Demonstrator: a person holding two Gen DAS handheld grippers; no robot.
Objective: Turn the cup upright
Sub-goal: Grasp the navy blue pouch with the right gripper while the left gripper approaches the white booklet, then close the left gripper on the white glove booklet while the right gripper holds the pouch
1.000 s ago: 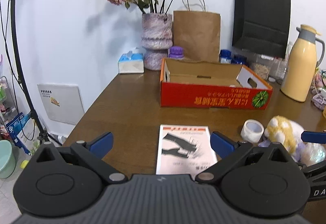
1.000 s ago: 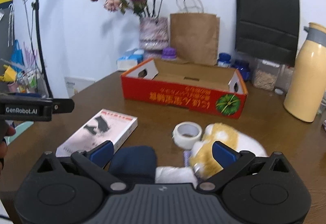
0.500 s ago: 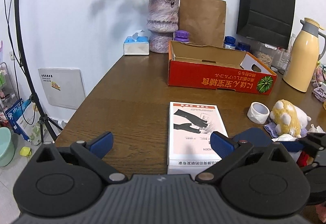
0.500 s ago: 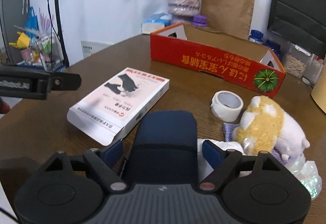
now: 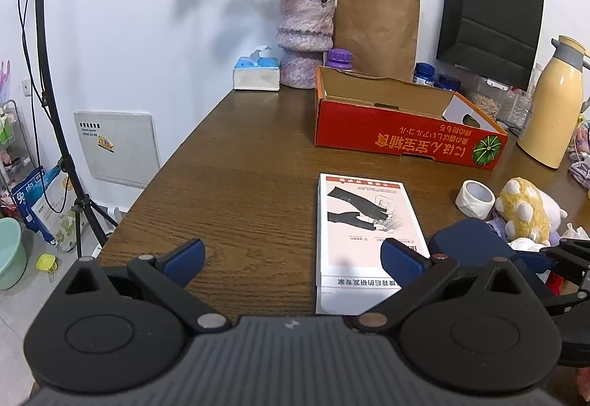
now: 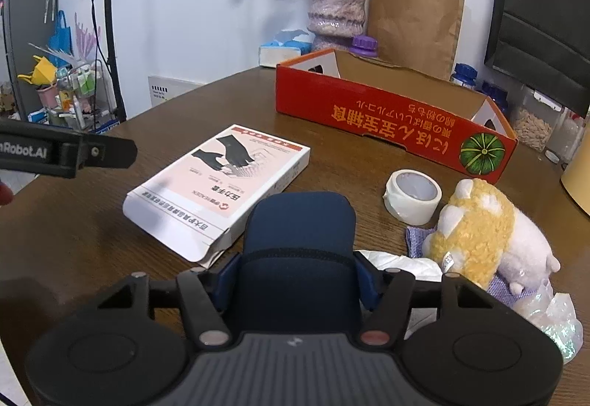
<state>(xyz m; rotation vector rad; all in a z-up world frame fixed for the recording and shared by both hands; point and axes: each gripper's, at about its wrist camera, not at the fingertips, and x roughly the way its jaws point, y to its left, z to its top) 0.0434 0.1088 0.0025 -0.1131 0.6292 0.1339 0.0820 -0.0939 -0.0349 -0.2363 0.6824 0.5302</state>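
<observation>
— Right wrist: where's the cup (image 6: 300, 221)?
— On the table (image 6: 92, 221) beside the box (image 6: 221, 181), right gripper (image 6: 297, 277) just closing, clamped on it (dark blue).
— Left gripper (image 5: 291, 258)?
— Fingers apart, nothing between.

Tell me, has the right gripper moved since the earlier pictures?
Yes. The right gripper came forward around the blue cup, beside the white box; its jaws have just been closing on the cup.
</observation>
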